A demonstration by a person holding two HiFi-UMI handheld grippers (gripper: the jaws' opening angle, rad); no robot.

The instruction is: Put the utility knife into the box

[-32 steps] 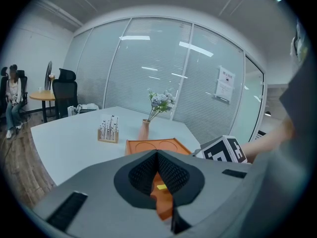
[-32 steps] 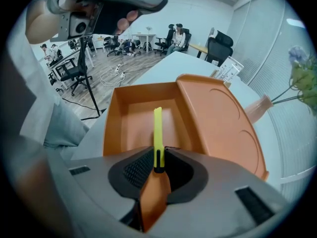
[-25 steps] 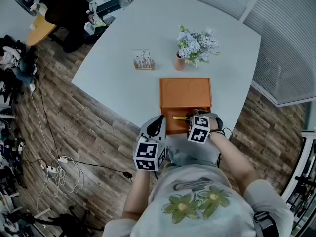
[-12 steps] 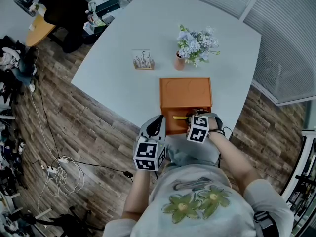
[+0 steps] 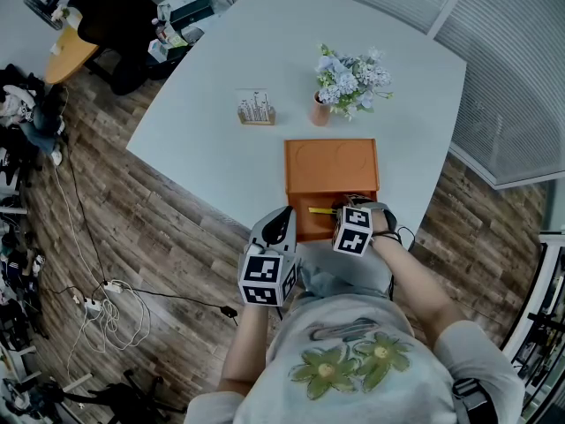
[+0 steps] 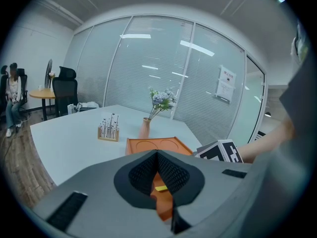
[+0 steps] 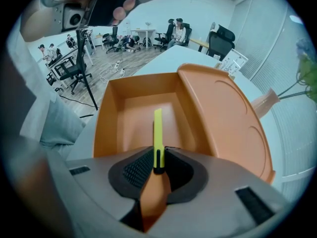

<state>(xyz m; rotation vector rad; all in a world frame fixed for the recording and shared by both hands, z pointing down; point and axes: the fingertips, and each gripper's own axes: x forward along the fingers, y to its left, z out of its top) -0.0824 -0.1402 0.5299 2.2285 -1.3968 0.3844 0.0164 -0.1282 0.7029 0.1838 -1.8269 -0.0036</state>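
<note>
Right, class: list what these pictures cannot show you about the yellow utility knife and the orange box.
- Head view: right tool covers most of the yellow utility knife.
- Right gripper view: the knife's rear end hides between the pads.
- Left gripper view: left tool blocks the orange plastic box's inside.

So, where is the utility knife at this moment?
In the right gripper view, the utility knife is held between the fingers of the right gripper, pointing forward over the open orange box.
</note>
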